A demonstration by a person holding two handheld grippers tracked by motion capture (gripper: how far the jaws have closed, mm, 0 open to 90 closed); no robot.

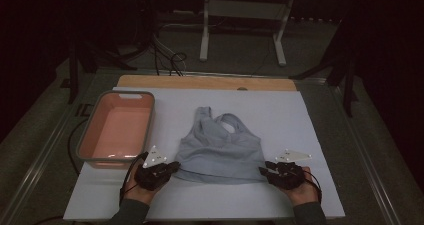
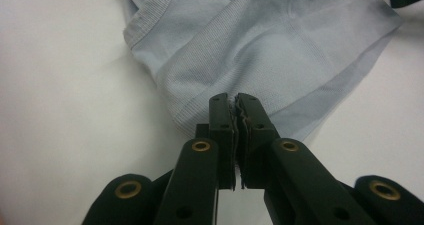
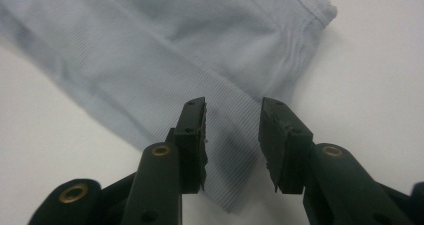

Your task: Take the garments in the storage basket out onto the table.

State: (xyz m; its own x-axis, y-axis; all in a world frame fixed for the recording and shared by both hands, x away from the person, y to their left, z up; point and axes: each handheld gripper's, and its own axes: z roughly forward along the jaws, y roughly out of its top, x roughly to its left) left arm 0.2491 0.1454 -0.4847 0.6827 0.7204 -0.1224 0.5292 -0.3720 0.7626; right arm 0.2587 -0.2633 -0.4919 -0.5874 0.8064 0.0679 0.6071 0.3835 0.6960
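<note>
A pale blue sports top point(image 1: 220, 150) lies flat in the centre of the high view, on a white sheet covering the bench point(image 1: 300, 115). At the lower left of the garment, the left tongs point(image 1: 173, 166) are clamped tight on its hem corner. At the lower right, the right tongs point(image 1: 263, 170) stand partly apart, straddling the other hem corner without pressing it. A pink tub point(image 1: 116, 129) with a grey rim sits at the left.

One top point(image 1: 220, 147), one basin point(image 1: 117, 127), two tongs: left point(image 1: 172, 167), right point(image 1: 264, 170).
</note>
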